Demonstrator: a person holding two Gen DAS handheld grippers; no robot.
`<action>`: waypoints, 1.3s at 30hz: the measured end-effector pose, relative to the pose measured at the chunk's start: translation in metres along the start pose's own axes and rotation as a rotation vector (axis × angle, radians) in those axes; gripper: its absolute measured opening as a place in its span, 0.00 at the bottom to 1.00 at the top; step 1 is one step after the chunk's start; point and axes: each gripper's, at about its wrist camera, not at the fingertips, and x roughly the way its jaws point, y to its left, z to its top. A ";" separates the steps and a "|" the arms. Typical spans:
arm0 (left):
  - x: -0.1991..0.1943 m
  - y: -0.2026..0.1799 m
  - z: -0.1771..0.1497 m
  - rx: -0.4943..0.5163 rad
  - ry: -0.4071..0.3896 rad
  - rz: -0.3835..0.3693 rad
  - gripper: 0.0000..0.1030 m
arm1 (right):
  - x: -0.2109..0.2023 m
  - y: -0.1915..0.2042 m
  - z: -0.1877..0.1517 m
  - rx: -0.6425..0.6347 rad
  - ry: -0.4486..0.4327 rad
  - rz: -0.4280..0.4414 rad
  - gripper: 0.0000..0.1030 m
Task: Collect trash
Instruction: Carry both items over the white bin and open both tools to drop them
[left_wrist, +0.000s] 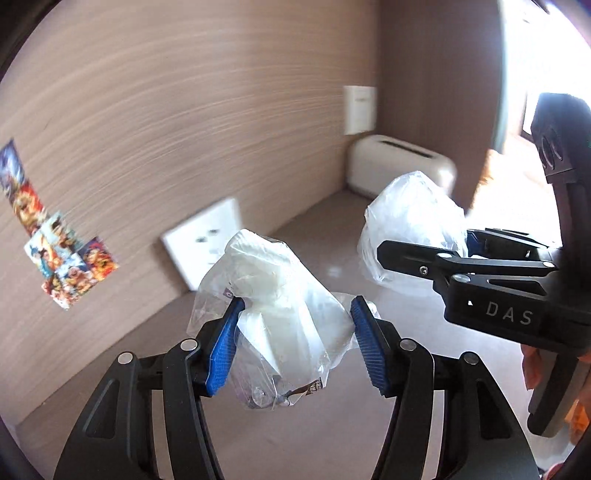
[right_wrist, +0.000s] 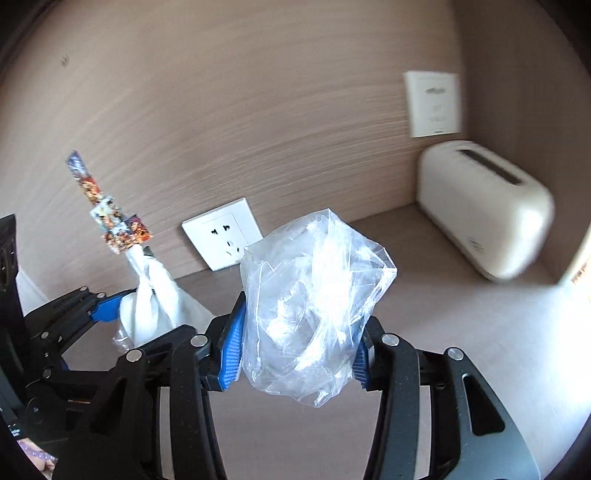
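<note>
My left gripper (left_wrist: 295, 343) is shut on a clear plastic bag stuffed with white tissue and small scraps (left_wrist: 284, 317), held above the shelf. The same bag shows in the right wrist view (right_wrist: 155, 310) at the left, in the left gripper (right_wrist: 110, 314). My right gripper (right_wrist: 299, 354) is shut on a crumpled clear plastic bag (right_wrist: 314, 299), also held above the shelf. That bag shows in the left wrist view (left_wrist: 410, 229), with the right gripper (left_wrist: 424, 254) coming in from the right.
A cream toaster (right_wrist: 484, 206) stands in the back right corner of the wooden shelf (right_wrist: 461, 332). A white wall socket (right_wrist: 221, 232) and a white card (right_wrist: 432, 103) are on the wooden back wall. Colourful stickers (left_wrist: 55, 240) are on the wall at the left.
</note>
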 end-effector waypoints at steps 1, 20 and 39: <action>-0.005 -0.013 -0.002 0.019 0.002 -0.017 0.56 | -0.010 -0.001 -0.004 0.001 -0.009 -0.017 0.48; -0.070 -0.230 -0.061 0.251 0.030 -0.309 0.56 | -0.194 -0.069 -0.131 0.187 -0.045 -0.271 0.48; -0.017 -0.374 -0.172 0.503 0.281 -0.555 0.57 | -0.237 -0.159 -0.284 0.516 0.100 -0.447 0.49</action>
